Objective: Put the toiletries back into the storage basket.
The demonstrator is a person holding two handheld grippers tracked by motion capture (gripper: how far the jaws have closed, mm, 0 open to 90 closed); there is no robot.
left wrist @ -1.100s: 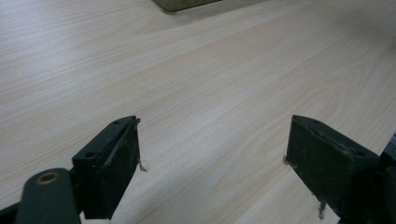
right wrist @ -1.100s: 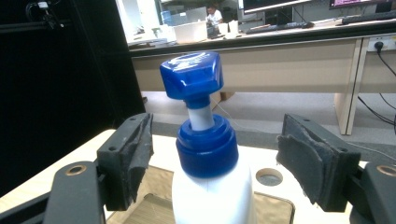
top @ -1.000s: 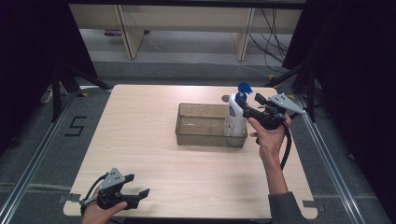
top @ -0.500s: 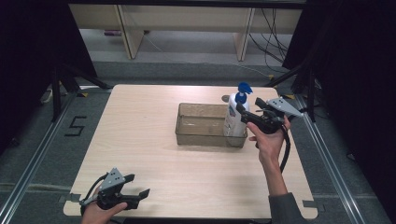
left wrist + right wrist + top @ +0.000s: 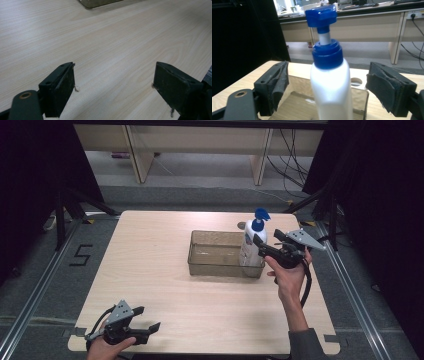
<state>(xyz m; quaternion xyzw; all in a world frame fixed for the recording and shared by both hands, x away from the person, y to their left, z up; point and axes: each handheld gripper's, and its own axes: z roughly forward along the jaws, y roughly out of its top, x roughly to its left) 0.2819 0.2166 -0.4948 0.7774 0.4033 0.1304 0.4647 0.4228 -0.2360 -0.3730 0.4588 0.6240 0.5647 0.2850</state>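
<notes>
A white pump bottle point(image 5: 252, 245) with a blue cap stands upright in the right end of a clear rectangular bin point(image 5: 215, 265) on the table. My right gripper point(image 5: 266, 243) reaches it from the right. In the right gripper view the bottle point(image 5: 330, 85) stands between the jaws of the right gripper point(image 5: 327, 67), with a gap on each side. Those jaws have just been opening and the pads are off the bottle. My left gripper point(image 5: 148, 318) rests open at the table's front left corner. The left gripper view shows the left gripper point(image 5: 113, 67) with bare wood between its jaws.
The light wooden table point(image 5: 165, 245) has a small round hole point(image 5: 241, 225) behind the bin. Desks and cables stand on the floor beyond the far edge. Dark curtains and metal rails flank the table on both sides.
The right gripper's jaws have spread apart around the bottle, letting it go. The bottle stays upright in the bin. The left gripper has not moved.
</notes>
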